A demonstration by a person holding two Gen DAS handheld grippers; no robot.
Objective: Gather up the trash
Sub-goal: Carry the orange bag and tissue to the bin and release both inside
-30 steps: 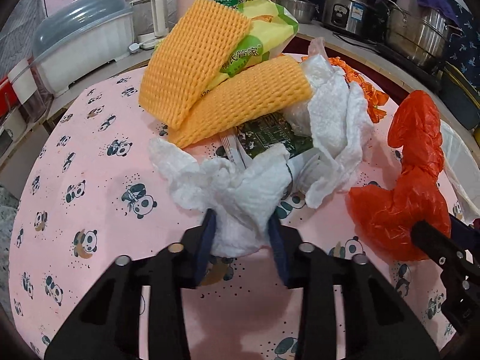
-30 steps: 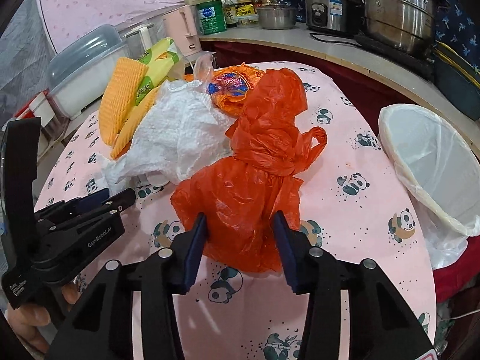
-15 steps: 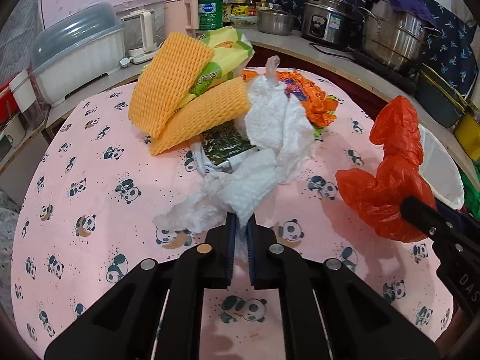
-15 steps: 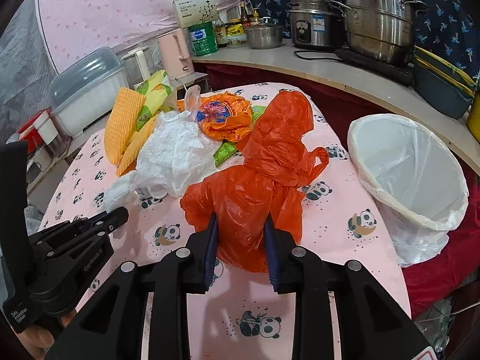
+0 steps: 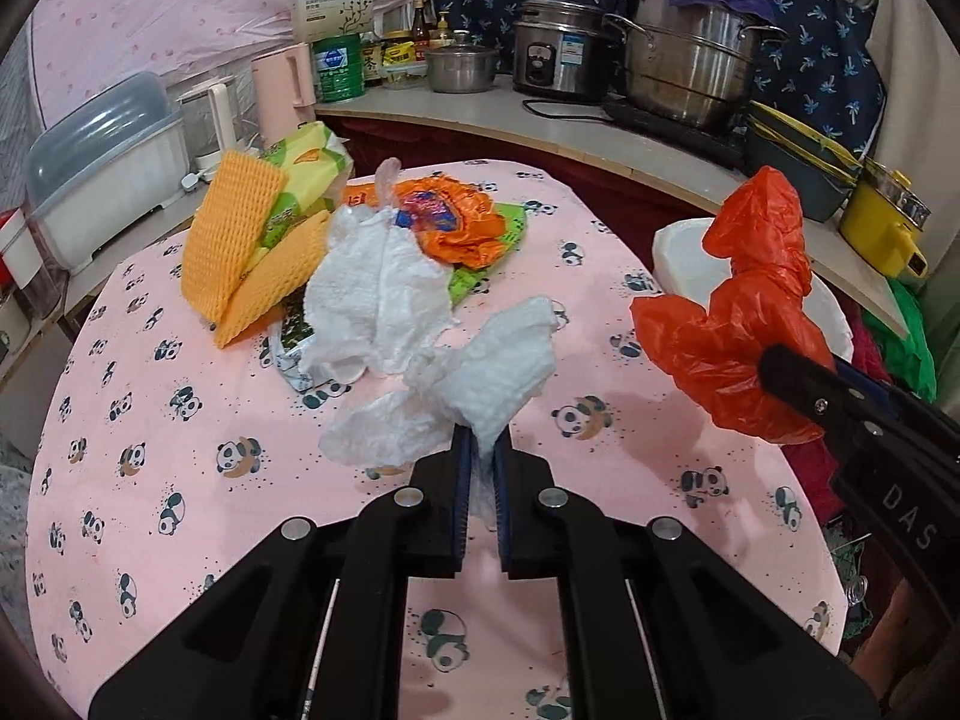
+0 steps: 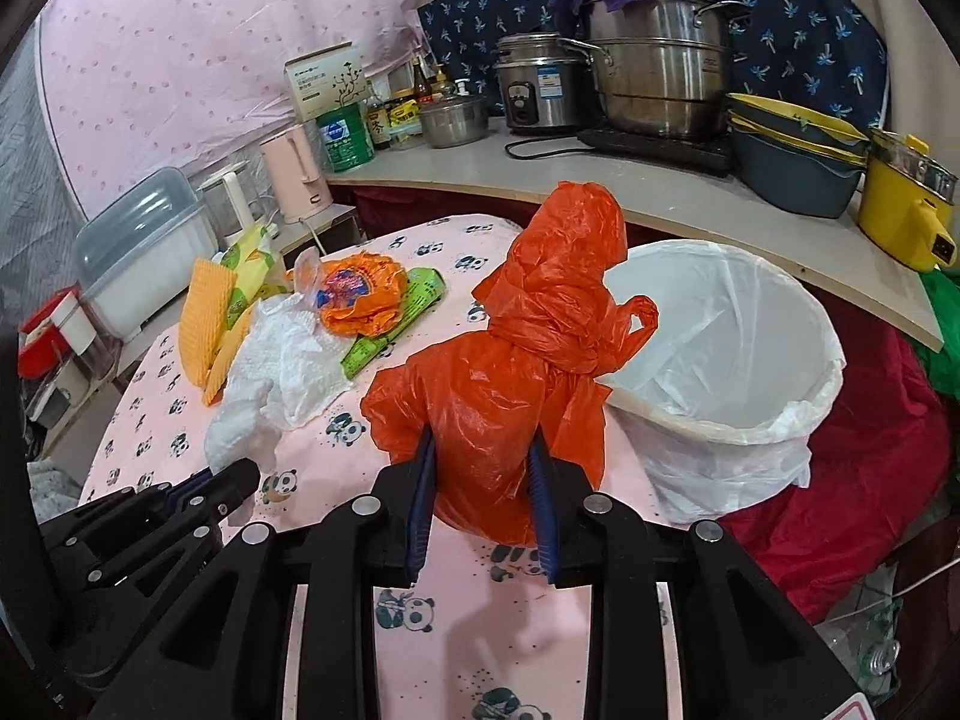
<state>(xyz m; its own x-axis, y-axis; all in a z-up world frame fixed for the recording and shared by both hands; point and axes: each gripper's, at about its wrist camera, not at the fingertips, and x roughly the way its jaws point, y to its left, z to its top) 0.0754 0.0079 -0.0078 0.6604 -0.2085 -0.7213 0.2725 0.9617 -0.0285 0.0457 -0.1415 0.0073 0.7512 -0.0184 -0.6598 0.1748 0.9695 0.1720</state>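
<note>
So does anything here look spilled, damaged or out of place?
Nothing stands out. Each hand-held gripper holds trash cleanly: left a paper towel, right the orange bag, beside the upright lined bin.

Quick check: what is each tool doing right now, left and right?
Left tool: closed on the white paper towel.
Right tool: closed on the orange plastic bag.

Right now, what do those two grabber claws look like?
Both the left gripper and right gripper are black plastic, shaped like two angular arms with cut-out holes, round silver bolts at the joints, and ridged blue pads inside the fingers. White lettering marks their sides.
</note>
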